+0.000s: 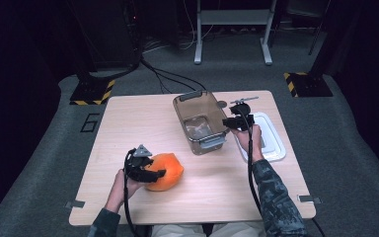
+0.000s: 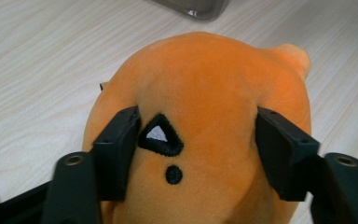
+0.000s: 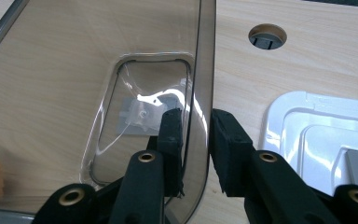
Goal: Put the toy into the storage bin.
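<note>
The one readable sign is a large outlined "6" (image 1: 90, 122) on the grey floor (image 1: 39, 148) left of the table (image 1: 143, 123), while the black and yellow hazard stripes (image 1: 93, 92) on the stand feet carry no text.

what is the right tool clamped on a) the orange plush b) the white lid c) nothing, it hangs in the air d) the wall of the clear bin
d: in the right gripper view the right tool has one jaw inside and one outside the wall of the clear bin, pinching it, while the white lid lies beside it untouched and the orange plush sits across the table at the left tool.
</note>
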Demonstrator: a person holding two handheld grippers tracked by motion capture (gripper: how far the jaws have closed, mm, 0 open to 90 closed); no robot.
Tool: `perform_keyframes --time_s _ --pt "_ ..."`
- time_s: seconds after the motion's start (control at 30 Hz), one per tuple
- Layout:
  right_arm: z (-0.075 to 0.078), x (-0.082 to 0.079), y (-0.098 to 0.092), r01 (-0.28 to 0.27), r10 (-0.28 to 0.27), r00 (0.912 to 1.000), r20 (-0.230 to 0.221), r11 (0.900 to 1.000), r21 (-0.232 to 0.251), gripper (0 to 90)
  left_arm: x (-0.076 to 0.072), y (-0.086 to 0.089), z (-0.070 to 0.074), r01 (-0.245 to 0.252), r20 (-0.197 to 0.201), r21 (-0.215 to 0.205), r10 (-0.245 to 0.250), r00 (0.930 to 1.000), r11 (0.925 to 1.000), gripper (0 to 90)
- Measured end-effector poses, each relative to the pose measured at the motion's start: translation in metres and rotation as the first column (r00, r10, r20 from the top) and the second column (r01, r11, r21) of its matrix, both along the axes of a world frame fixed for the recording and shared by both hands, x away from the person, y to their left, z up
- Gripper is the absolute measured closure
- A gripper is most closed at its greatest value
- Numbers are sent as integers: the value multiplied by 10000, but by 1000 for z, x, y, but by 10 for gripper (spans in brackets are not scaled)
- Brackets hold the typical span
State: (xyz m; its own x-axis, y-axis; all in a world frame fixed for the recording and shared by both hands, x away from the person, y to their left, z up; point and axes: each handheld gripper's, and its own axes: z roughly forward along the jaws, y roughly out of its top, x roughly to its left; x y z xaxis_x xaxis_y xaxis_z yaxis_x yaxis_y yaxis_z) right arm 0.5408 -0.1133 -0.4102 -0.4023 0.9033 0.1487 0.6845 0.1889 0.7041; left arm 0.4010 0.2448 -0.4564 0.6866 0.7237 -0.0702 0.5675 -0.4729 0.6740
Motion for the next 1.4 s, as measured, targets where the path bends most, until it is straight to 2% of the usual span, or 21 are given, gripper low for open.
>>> perform_keyframes --time_s 0.2,0.43,0.7,0.8,1.07,1.4 --pt "0 0 0 29 -29 10000 -2 10000 21 746 -2 3 -2 -31 224 -124 33 9997 9999 579" --pt "-1 -1 0 82 -82 9999 58 9999 78 756 -6 3 2 -171 829 -161 184 9964 9997 654" --pt "-1 -1 0 156 -157 9998 115 9998 86 759 -7 1 7 -325 1181 -420 373 9923 9986 669" --pt "-1 -1 0 163 -164 9998 121 9998 86 759 -7 0 10 -408 1311 -387 456 9903 9984 669" --pt "-1 -1 0 173 -174 9998 113 9998 84 760 -1 1 27 -551 1734 -446 620 9829 9975 667" --pt "0 -1 0 237 -237 9997 93 9997 32 765 13 2 50 -852 2231 -490 941 9702 9952 663"
